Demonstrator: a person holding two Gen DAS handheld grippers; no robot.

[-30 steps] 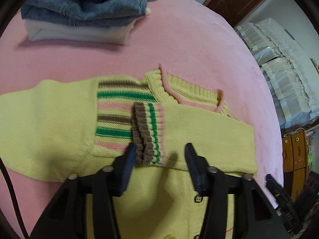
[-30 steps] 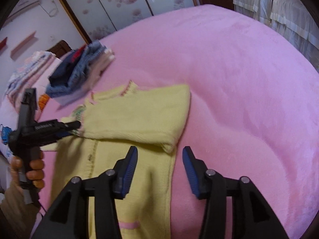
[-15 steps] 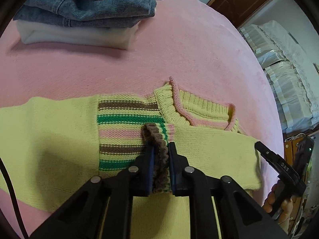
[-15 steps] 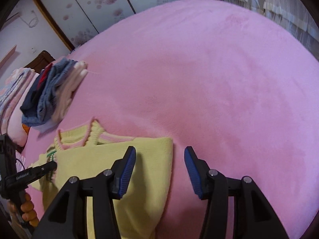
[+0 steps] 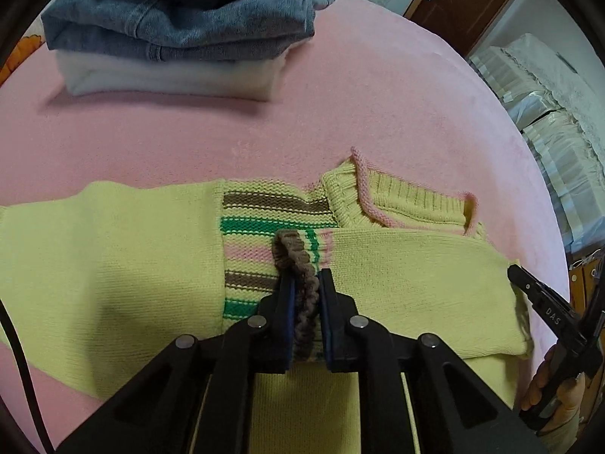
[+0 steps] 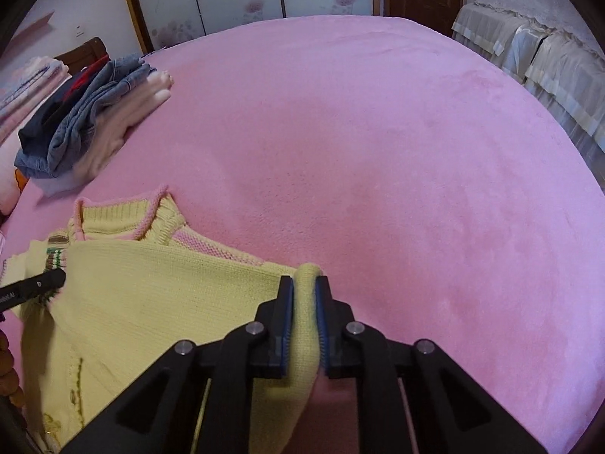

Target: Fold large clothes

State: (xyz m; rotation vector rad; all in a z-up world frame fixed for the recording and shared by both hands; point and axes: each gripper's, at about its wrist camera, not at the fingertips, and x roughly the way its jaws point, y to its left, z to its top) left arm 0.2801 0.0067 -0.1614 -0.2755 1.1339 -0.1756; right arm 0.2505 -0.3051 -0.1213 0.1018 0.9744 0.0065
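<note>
A yellow knit cardigan (image 5: 416, 276) with pink-trimmed collar and striped shoulder bands lies on the pink bed; it also shows in the right wrist view (image 6: 159, 302). One sleeve is folded across the chest. My left gripper (image 5: 305, 283) is shut on that sleeve's brown ribbed cuff (image 5: 298, 265). My right gripper (image 6: 304, 287) is shut on the folded yellow edge of the cardigan at its right shoulder side. The right gripper also shows at the right edge of the left wrist view (image 5: 544, 306). The left gripper's tip shows in the right wrist view (image 6: 38, 283).
A stack of folded clothes (image 5: 181, 38), denim on top of white, sits beyond the cardigan and shows in the right wrist view (image 6: 87, 121). The pink bed cover (image 6: 397, 159) spreads wide to the right. A second bed with white covers (image 6: 537, 49) stands beyond.
The left gripper closed on the brown cuff. The right gripper moved in to the cardigan's folded right edge and closed on it.
</note>
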